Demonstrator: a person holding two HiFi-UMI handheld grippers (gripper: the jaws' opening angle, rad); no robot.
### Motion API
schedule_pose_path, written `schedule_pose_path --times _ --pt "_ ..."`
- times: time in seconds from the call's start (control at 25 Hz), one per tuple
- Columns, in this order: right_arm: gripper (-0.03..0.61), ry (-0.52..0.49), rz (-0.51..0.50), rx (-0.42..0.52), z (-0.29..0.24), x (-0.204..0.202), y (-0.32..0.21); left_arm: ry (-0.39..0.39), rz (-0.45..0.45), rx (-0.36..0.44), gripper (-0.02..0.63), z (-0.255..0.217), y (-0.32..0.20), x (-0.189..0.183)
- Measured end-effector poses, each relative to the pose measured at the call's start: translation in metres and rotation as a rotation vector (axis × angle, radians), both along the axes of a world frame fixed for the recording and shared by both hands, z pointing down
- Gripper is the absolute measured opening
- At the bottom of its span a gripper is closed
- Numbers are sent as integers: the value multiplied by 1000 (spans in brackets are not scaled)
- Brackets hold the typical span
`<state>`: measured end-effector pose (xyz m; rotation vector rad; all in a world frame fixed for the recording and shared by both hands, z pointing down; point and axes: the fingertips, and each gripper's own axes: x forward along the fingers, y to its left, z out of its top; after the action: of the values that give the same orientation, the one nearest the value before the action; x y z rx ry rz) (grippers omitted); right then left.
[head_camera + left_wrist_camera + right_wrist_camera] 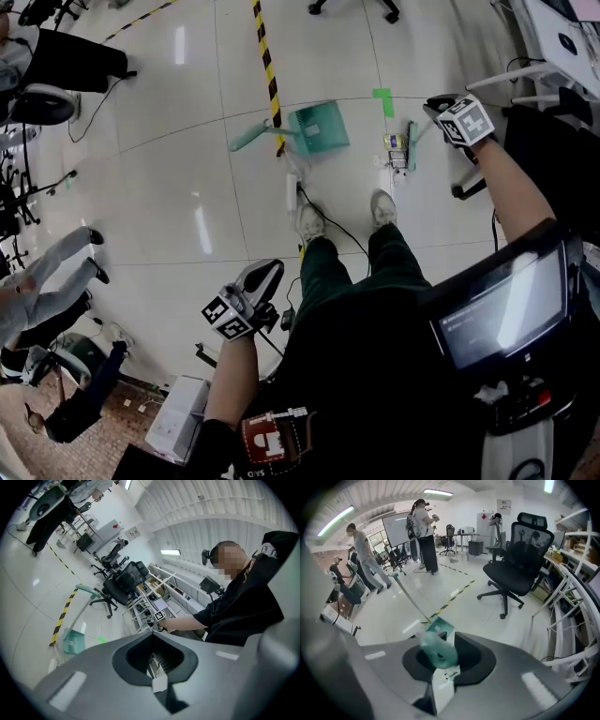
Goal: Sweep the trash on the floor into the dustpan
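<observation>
1. The dustpan (321, 128) is teal and stands on the floor (187, 169), ahead of the person's shoes (309, 223). The pan sits just right of a yellow-and-black tape line (265, 56). Its long handle (248, 139) crosses that line and points away to the pan's left.
2. The trash (396, 142) is a small cluster of pale scraps on the floor to the right of the dustpan, apart from it.
3. The broom (412, 150) has a teal head on the floor just beside the trash, on the side away from the dustpan. Its shaft rises further right towards the raised gripper.
4. The right gripper (450, 635) is held to the right of the dustpan, beyond the broom head. Its jaws are closed onto the teal top end of the broom handle (437, 651), which fills the space between them.
5. The left gripper (152, 633) is held low at the person's side, well apart from the dustpan and on its near-left side. Its jaws meet at the tips and hold nothing.
6. A green tape mark (382, 98) lies on the floor near the dustpan, to its right on the far side.
7. The right gripper view shows a black office chair (520, 555) to the right of the dustpan. Several people (423, 531) stand well beyond the dustpan.
</observation>
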<state>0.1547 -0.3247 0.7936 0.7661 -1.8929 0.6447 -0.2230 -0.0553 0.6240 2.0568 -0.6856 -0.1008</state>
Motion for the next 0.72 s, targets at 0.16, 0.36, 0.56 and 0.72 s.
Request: schedule_pose_path --times 0.16,0.36,0.56,0.72 --pt "49 -36 -20 28 4 -43 -16 8 -29 -12 -3 6 13 -15" --pt "49 -102 -10 85 -21 -90 -47 31 -66 -15 -3 -10 11 -29" --pt "49 -223 -2 158 -38 -129 -66 38 -79 -4 -3 -6 14 -33" --pt "48 -267 -32 175 -43 -153 -67 36 -84 -5 -3 1 15 -36"
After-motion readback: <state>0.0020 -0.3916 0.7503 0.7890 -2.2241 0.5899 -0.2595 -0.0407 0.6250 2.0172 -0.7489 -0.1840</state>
